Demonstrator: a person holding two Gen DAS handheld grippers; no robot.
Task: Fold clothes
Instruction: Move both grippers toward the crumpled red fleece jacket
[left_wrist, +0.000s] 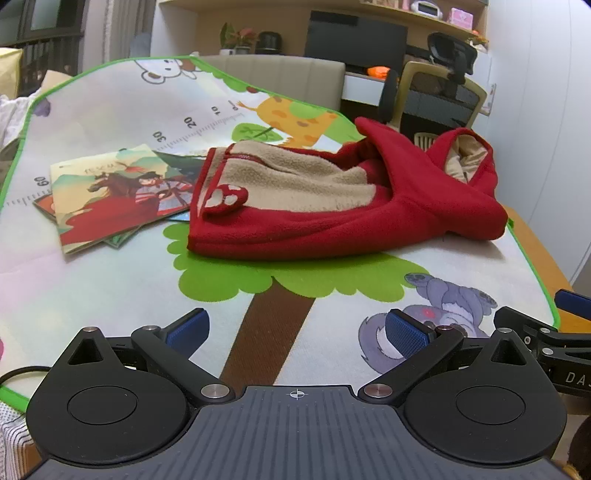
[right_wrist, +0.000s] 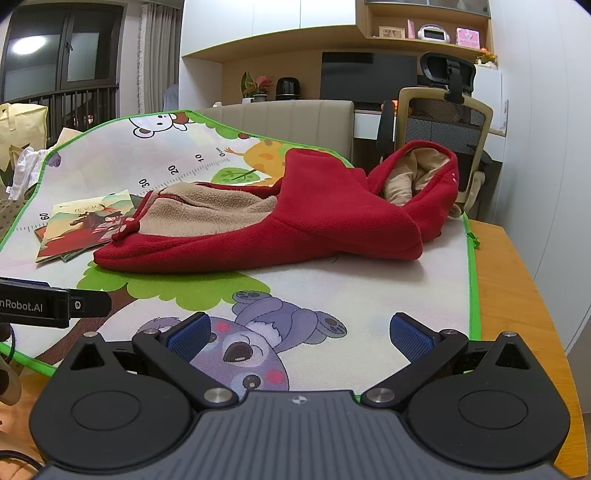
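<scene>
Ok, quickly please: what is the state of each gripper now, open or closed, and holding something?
Left gripper: open, holding nothing, above the mat.
Right gripper: open, holding nothing; the red garment lies ahead, untouched.

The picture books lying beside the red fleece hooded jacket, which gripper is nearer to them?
Left. The left gripper hovers open, near-centre of the mat, the picture books ahead to its left. The right gripper sits open further right.

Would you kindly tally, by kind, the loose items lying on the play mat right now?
Red fleece garment: 1
Picture books: at least 3, in an overlapping stack; the exact number is hard to tell
Total: at least 4 items on the play mat
</scene>
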